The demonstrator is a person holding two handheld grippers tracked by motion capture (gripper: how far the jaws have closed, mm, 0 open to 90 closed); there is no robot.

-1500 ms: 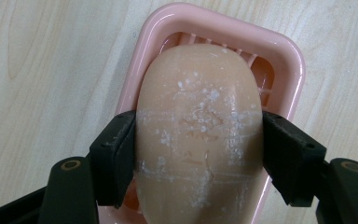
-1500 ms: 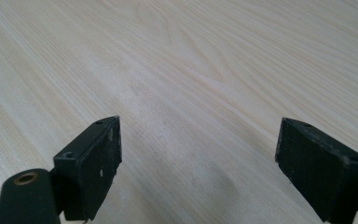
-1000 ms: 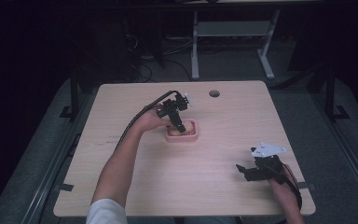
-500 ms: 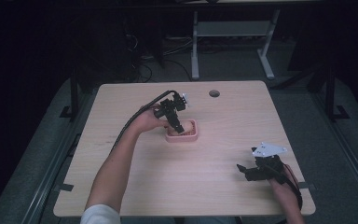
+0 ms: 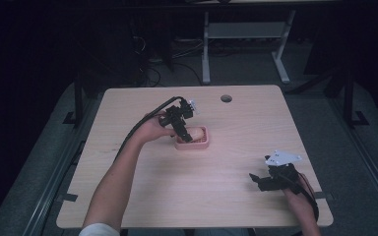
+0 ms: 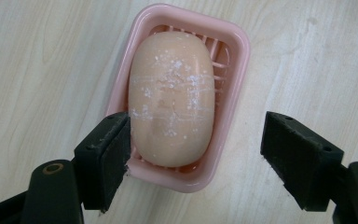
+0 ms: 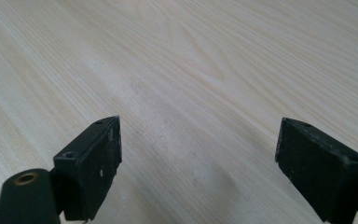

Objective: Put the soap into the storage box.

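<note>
A peach-coloured soap bar (image 6: 171, 98) with white specks lies in a pink ribbed soap dish (image 6: 235, 56) near the middle of the table (image 5: 142, 196). My left gripper (image 6: 196, 154) points down over the dish's near end, open, with its jaws either side of the soap. The left pad (image 6: 107, 156) is right at the soap's edge and the right pad (image 6: 298, 156) stands well clear of the dish. From above, the left gripper (image 5: 185, 135) leans onto the soap (image 5: 197, 133) in the dish (image 5: 200, 146). My right gripper (image 5: 255, 180) rests low at the table's front right, open (image 7: 198, 158) over bare wood.
A round cable hole (image 5: 226, 98) sits near the table's far edge. The left gripper's black cable (image 5: 142, 123) trails over the person's forearm. A white desk frame (image 5: 246, 34) stands on the floor behind the table.
The left gripper has drifted slightly left over the dish, so more of the soap shows beside it. The right gripper has stayed put.
</note>
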